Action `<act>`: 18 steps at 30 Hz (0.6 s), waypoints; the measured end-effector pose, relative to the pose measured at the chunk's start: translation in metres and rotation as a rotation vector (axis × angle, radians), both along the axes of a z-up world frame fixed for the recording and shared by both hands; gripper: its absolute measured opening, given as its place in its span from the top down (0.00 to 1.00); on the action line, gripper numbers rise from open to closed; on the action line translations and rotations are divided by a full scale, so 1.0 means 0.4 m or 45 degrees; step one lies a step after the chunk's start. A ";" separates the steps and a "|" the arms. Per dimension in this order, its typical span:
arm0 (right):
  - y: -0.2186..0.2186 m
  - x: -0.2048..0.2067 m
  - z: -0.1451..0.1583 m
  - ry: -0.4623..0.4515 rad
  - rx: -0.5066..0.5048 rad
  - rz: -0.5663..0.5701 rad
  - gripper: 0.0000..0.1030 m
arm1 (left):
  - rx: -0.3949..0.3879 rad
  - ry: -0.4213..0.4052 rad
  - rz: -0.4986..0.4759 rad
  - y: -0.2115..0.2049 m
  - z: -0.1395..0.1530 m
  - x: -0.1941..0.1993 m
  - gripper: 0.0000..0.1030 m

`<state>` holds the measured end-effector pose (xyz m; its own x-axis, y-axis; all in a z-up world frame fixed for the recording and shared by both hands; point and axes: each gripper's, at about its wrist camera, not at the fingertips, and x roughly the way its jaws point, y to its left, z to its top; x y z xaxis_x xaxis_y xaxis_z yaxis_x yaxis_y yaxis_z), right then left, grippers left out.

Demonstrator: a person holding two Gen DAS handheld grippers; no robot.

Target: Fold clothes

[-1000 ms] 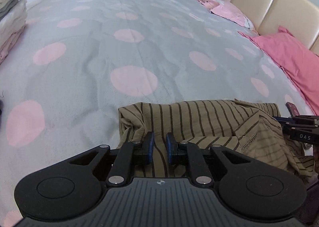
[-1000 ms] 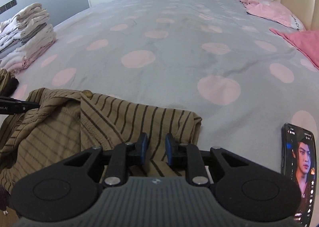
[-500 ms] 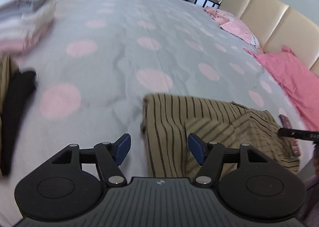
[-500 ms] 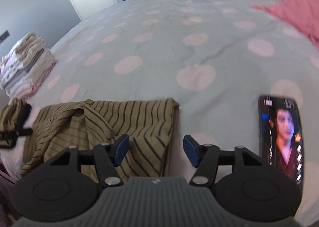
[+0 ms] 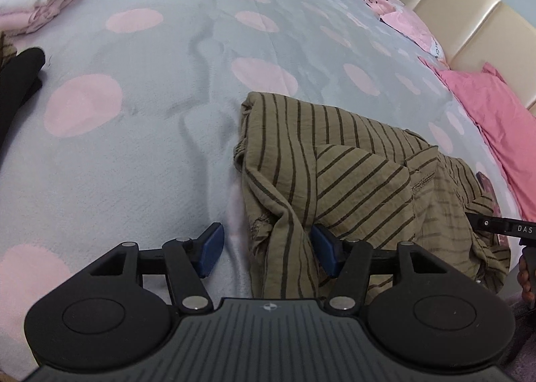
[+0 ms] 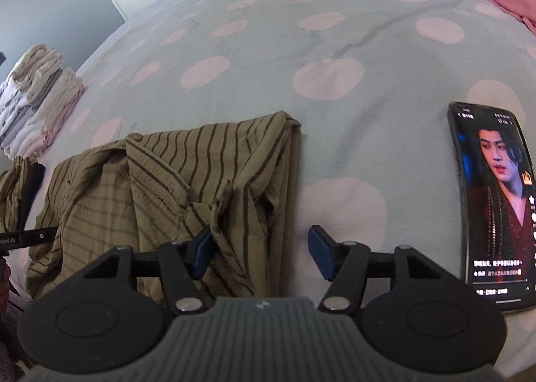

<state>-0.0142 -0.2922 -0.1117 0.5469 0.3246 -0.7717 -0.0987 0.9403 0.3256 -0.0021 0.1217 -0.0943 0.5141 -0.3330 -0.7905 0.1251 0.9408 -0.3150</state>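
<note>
Bedroom setup: big grey bed point(image 5: 140, 154) with pink dots, a stack of folded laundry point(image 6: 37, 97) off at the left edge, a phone point(image 6: 492, 201) playing video on the right. A second ago both grippers were pinching the near edge of the striped shirt point(image 5: 335, 161). Now the left gripper point(image 5: 268, 249) and right gripper point(image 6: 258, 251) have jaws wide apart, holding nothing. The shirt lies bunched on the bed, so I'd guess that fold is placed.

Left tongs point(image 5: 268, 249) and right tongs point(image 6: 259, 249) both gape wide.
</note>
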 end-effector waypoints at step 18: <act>0.069 -0.033 0.027 -0.117 0.040 0.028 0.90 | 0.041 -0.172 -0.060 -0.061 0.053 -0.049 0.91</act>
